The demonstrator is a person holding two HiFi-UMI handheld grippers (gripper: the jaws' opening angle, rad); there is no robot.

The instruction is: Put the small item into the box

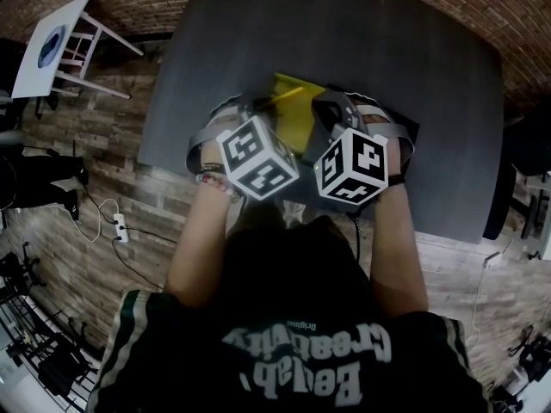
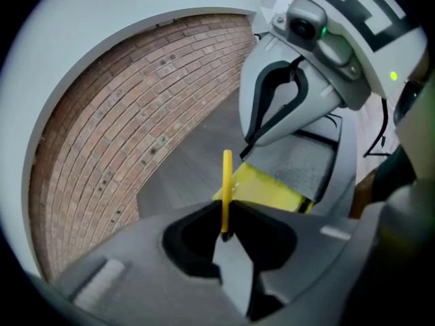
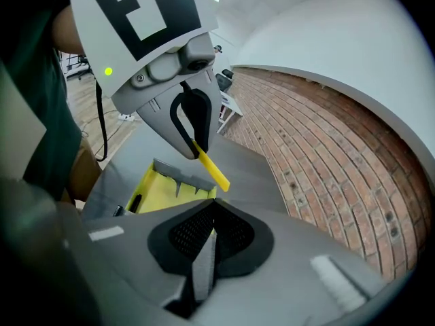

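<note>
Two grippers are held side by side, close together, over the box. Left gripper [image 2: 224,238]: jaws clenched on a thin yellow stick [image 2: 226,189], gripped at its near end, the rest pointing fwd past the tips. Right gripper [image 3: 211,208]: jaws pressed together, nothing btwn them. The stick is seen above the far-left part of the open yellow box [image 3: 160,190]; contact w/ box can't be told. A grey panel [image 2: 302,161] is seen just beside the yellow interior. The box is set on a dark grey table [image 1: 362,50]. A brick wall [image 2: 129,128] is seen on the far side.
</note>
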